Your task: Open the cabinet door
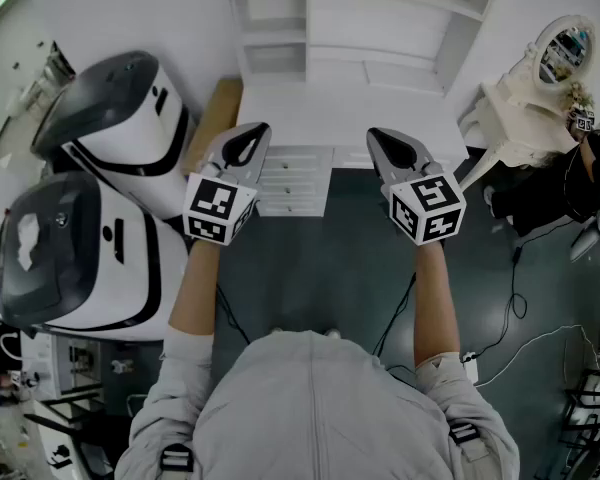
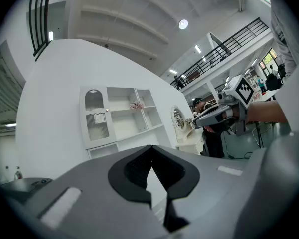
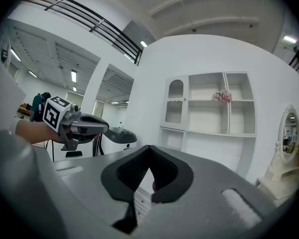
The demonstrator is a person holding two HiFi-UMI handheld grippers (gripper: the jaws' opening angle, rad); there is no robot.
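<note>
Closest to the lens, at the bottom of the head view, is the person's grey jacket [image 1: 310, 408], with the left forearm [image 1: 192, 288] and right forearm [image 1: 432, 298] reaching up the frame. At their ends I see the left gripper [image 1: 252, 136] and the right gripper [image 1: 382, 140], held level side by side and well apart. In its own view the left gripper's jaws are closed together with nothing between them. The right gripper's view shows the same: jaws together, empty. Both hang over the dark floor [image 1: 330, 278], just short of a white drawer unit [image 1: 295, 183] at mid-frame. Beyond that, at top centre, stands the white cabinet [image 1: 310, 28]. Its door [image 2: 95, 116], arched and glazed, sits left of centre in the left gripper view, at the unit's left end. It looks shut, and neither gripper touches it. Two white-and-black machines [image 1: 75, 258] fill the left edge, and a dressing table [image 1: 525, 118] stands at upper right.
</note>
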